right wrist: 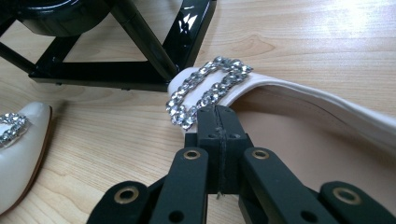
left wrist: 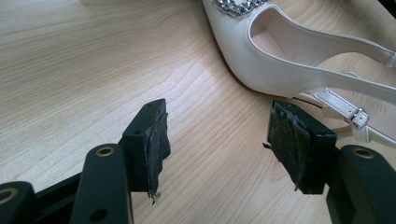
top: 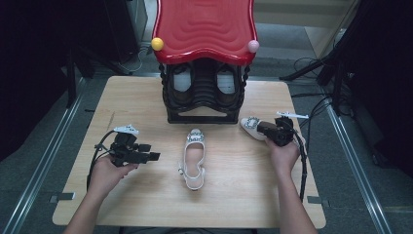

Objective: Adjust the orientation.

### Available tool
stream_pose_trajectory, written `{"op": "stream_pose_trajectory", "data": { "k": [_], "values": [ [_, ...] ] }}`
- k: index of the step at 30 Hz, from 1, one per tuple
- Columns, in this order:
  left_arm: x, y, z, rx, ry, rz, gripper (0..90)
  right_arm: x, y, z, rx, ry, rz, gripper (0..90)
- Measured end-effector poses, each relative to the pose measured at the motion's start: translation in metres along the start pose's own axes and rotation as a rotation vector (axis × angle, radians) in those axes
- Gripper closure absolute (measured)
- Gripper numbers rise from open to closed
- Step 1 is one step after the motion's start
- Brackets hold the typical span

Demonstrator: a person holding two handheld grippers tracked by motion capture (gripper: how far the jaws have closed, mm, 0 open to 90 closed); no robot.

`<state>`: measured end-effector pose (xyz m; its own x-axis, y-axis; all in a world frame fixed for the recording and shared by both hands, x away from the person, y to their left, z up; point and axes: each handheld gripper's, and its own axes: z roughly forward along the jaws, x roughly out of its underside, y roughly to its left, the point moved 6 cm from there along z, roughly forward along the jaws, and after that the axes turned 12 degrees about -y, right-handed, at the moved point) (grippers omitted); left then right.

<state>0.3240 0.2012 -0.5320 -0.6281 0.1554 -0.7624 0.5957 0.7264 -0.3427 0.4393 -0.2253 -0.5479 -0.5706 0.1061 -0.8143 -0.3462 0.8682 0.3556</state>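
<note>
Toe pointing away, a white slingback shoe (top: 195, 158) with a jewelled buckle lies mid-table. In the left gripper view it (left wrist: 280, 60) is just beyond the jaws. My left gripper (top: 151, 157) (left wrist: 215, 144) rests left of it, open, with only bare wood between the pads. The matching second shoe (top: 249, 124) (right wrist: 299, 107) lies by the shoe rack's right foot. My right gripper (top: 261, 129) (right wrist: 218, 114) is shut, its tips at the rim of that shoe's opening just behind the buckle. I cannot tell whether the rim is pinched.
A black shoe rack (top: 204, 97) (right wrist: 116, 70) with a red wavy top (top: 204, 24) stands at the table's far middle, with dark shoes on its shelf. The wooden table (top: 146, 204) ends close behind my hands. Cables trail off the right side.
</note>
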Motion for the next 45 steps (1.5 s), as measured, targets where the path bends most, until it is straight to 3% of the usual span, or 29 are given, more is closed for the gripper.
{"op": "stream_pose_trajectory", "data": {
  "k": [9,19,23,31,37,38,45],
  "values": [
    [-0.002,0.000,0.002,0.007,-0.002,0.004,38.3,-0.004,-0.002,-0.011,0.015,0.003,-0.025,90.0],
    [-0.006,-0.001,0.009,0.021,0.005,0.017,38.3,-0.021,-0.020,-0.056,0.072,-0.084,-0.050,90.0],
    [-0.007,-0.001,0.011,0.022,0.014,0.015,38.4,-0.028,-0.030,-0.075,0.066,-0.133,-0.018,90.0],
    [-0.007,-0.001,0.012,0.018,0.019,0.023,38.5,-0.037,-0.040,-0.092,0.111,-0.171,-0.026,89.7],
    [-0.006,-0.002,0.013,0.017,0.026,0.025,38.4,-0.025,-0.050,-0.080,0.135,-0.095,-0.021,90.0],
    [-0.006,-0.002,0.013,0.017,0.026,0.023,38.4,-0.020,-0.052,-0.074,0.120,-0.052,-0.007,90.0],
    [-0.007,0.000,0.012,0.014,0.019,0.020,38.5,-0.014,-0.047,-0.068,0.114,-0.016,-0.040,90.0]
  ]
}}
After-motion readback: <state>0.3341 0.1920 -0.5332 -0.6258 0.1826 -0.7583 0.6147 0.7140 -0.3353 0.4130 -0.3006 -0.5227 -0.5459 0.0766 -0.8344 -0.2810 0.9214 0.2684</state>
